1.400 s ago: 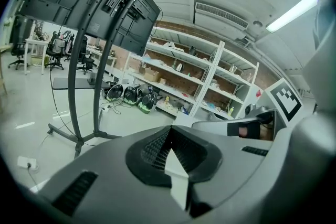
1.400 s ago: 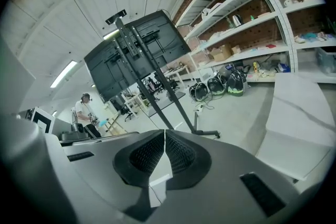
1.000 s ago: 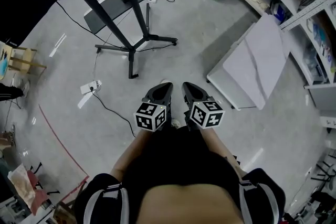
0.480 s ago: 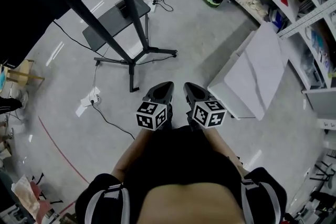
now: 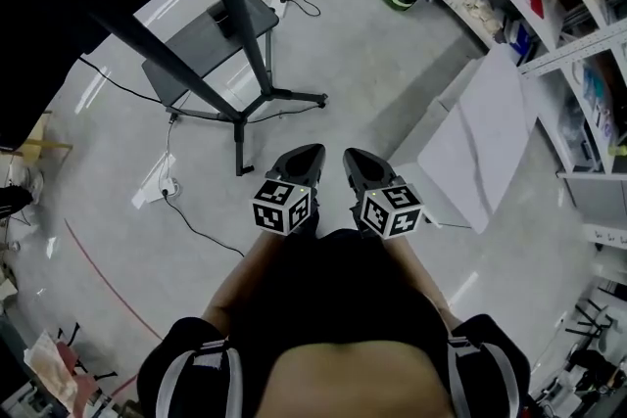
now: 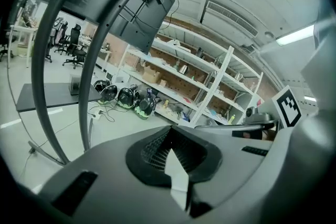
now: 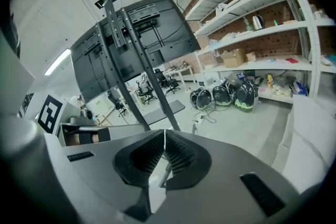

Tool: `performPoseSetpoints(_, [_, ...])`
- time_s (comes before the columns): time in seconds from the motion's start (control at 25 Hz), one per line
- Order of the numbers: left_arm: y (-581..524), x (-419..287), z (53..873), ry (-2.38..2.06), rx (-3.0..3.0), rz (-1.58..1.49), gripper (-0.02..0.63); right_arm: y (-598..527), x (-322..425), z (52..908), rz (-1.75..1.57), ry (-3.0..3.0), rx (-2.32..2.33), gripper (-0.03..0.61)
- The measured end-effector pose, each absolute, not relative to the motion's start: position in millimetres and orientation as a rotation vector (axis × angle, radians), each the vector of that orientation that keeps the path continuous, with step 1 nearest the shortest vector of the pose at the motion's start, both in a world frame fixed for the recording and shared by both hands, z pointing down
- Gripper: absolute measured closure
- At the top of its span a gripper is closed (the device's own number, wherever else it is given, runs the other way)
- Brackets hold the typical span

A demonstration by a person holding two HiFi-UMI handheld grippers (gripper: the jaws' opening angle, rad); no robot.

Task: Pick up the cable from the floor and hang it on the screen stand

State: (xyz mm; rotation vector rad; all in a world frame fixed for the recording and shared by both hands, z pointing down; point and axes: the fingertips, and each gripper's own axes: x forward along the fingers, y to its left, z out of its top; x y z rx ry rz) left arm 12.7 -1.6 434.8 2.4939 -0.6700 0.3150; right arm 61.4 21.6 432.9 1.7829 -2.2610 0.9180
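Facing the screen stand — left tongs, right tongs closed.

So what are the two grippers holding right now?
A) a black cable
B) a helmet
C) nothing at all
C: the left gripper and right gripper both have their fingers shut together on nothing, and the black cable lies on the floor.

A thin black cable lies slack on the pale floor at left centre of the frame, curving toward the lower middle. The black screen stand stands upright at upper left, its legs splayed on the floor.
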Motion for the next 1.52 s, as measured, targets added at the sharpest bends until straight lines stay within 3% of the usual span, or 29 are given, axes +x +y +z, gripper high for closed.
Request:
performPoseSetpoints(0.84, [-104.9,66.5,438.1,-0.601,2.616,0.293,0.611,-82.1,119.3,457.2,0.874,-2.27,1.839,0.552])
performPoseSetpoints(1.52, [-144.7,134.8,536.4,-0.589,2.608,0.464,0.611,-131.5,202.5,551.4,0.989,-2.192,1.883,0.554])
